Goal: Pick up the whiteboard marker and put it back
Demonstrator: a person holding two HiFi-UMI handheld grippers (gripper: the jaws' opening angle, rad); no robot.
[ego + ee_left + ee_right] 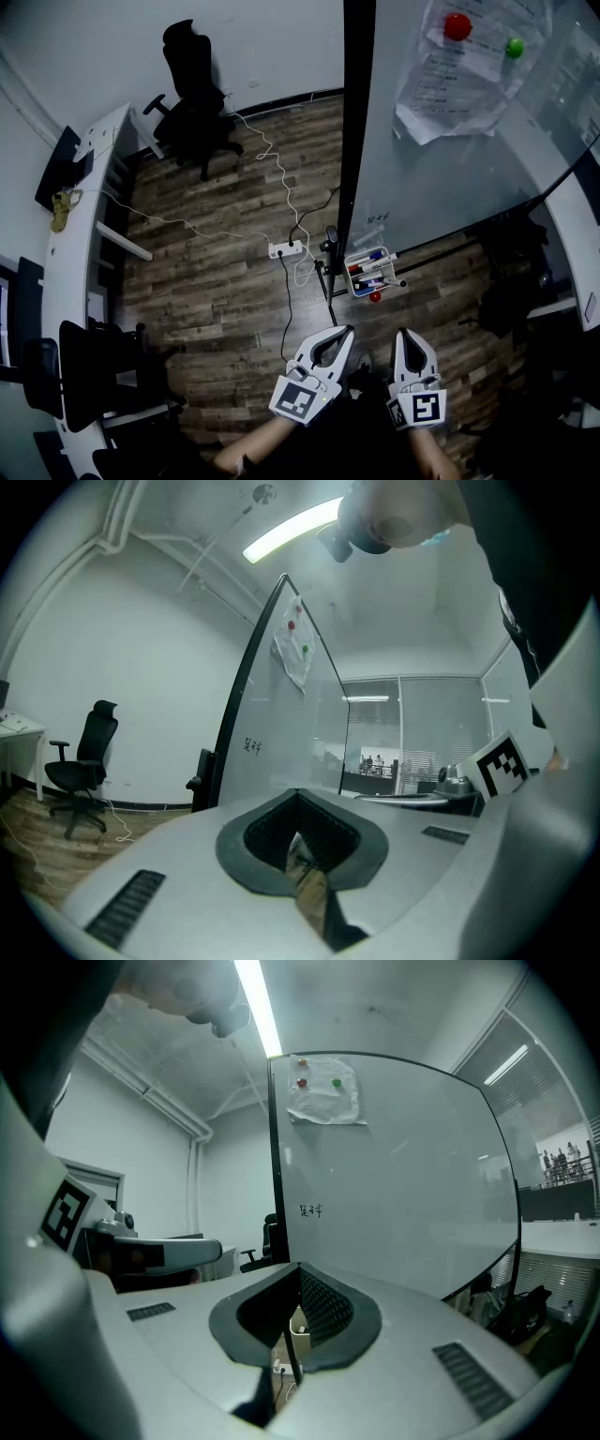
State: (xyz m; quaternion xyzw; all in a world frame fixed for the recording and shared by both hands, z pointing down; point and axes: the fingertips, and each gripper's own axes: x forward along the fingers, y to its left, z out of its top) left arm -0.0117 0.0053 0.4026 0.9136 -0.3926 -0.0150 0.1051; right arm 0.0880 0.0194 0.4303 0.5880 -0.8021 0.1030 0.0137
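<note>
Your left gripper (339, 336) and right gripper (405, 336) are both clenched on nothing: each gripper view shows the dark pads meeting at the tip, with only a sliver of floor visible through the slit. You hold them low and close together in front of your body, pointing roughly level towards the whiteboard (441, 159). This reads as a carrying posture for the approach, not a reach, since nothing lies within their span yet. Ahead of the jaws, and well apart from them, a small marker tray (349, 270) hangs at the lower edge of the board. Several whiteboard markers (373, 278) with red and blue caps lie in it, so the task's thing is in its holder and not in either gripper. A small red round object (375, 297) shows just below the tray; what it is cannot be told. The tray sits nearer the right gripper's line, which probably makes that hand the natural one for the pick; its jaws would have to part first. Beyond, a power strip (286, 249) and its cables lie on the wooden floor (225, 281) beside the board's foot. Papers (459, 70) are pinned high on the board by a red magnet (457, 26) and a green magnet (514, 46).
</note>
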